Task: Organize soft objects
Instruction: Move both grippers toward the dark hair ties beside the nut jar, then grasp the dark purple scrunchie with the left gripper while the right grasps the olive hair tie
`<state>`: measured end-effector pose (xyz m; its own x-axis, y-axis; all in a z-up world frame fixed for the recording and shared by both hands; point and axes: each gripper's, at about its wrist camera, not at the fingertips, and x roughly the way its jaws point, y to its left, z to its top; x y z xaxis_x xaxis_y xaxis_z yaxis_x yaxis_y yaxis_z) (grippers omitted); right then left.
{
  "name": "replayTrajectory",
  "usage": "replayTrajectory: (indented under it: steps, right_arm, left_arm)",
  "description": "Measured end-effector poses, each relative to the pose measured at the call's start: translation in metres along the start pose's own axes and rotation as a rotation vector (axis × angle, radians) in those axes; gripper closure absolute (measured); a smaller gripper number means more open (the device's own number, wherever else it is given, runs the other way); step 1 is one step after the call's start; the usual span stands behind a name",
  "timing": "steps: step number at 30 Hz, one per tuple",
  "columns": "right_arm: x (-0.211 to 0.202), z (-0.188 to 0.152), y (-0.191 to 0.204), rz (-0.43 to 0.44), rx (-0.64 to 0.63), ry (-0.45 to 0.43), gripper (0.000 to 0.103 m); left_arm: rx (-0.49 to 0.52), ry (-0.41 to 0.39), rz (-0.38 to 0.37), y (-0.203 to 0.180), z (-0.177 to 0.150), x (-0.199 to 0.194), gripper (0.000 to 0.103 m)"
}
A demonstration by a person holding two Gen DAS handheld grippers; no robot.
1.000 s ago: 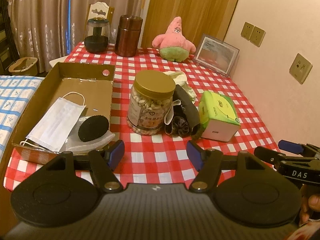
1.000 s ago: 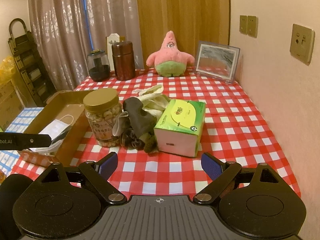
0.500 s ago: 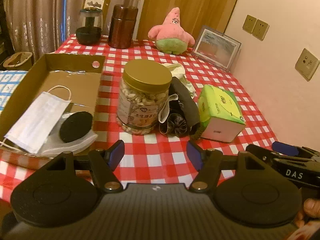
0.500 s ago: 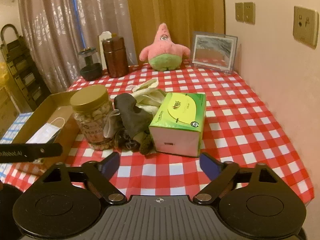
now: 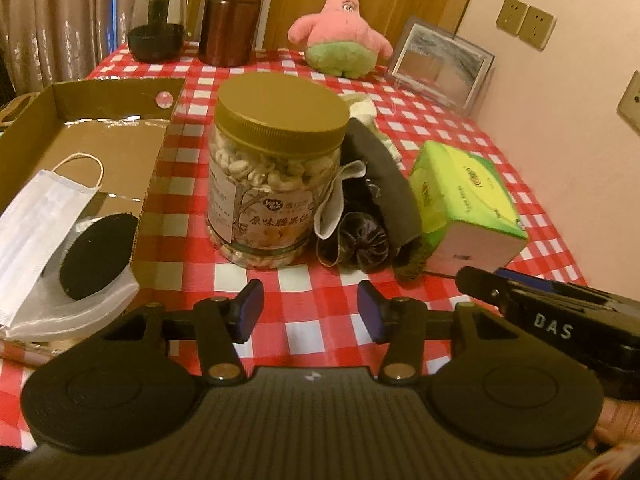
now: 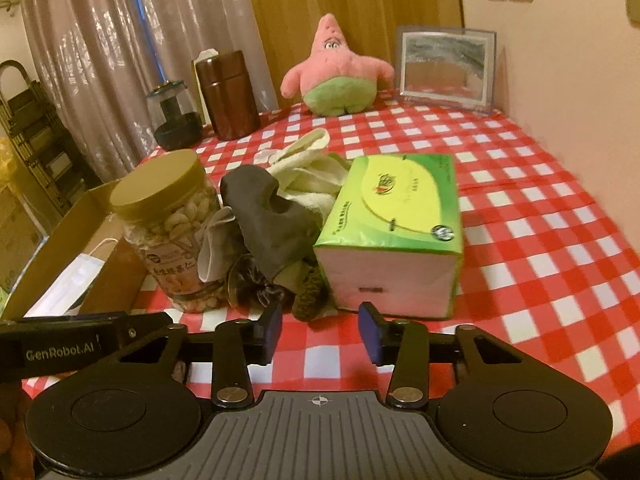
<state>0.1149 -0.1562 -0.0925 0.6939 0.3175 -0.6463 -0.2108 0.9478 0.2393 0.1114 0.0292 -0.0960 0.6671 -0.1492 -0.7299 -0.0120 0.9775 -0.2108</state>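
A heap of soft things, dark cloth, a black scrunchie and cream fabric, lies between a nut jar and a green tissue pack. A pink star plush sits at the table's far end. My left gripper hovers just short of the jar and scrunchie, jaws closing with nothing between them. My right gripper hangs before the heap and tissue pack, jaws also closing on nothing.
A cardboard tray at left holds a face mask and a black round pad. A brown canister, a glass jar and a picture frame stand at the back. A wall runs along the right.
Both grippers have come forward and down toward the heap, which looms larger. Both pairs of jaws have narrowed, the right one much more.
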Motion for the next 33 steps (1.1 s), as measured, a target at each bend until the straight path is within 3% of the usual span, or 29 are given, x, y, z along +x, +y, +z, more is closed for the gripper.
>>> replayTrajectory:
  steps: [17,19,33]
  right_arm:
    - [0.06,0.004,0.003,0.016,0.028,0.074,0.079]
    - [0.064,0.004,0.004,0.015,0.024,0.08,0.087]
    - [0.032,-0.003,0.001,0.037,-0.017,0.103,0.09]
  left_arm:
    - [-0.019,0.036,-0.012,0.013,0.001,0.03,0.059]
    - [-0.021,0.04,-0.018,0.014,0.001,0.032,0.059]
    - [0.02,0.044,-0.047,0.005,0.003,0.048,0.059]
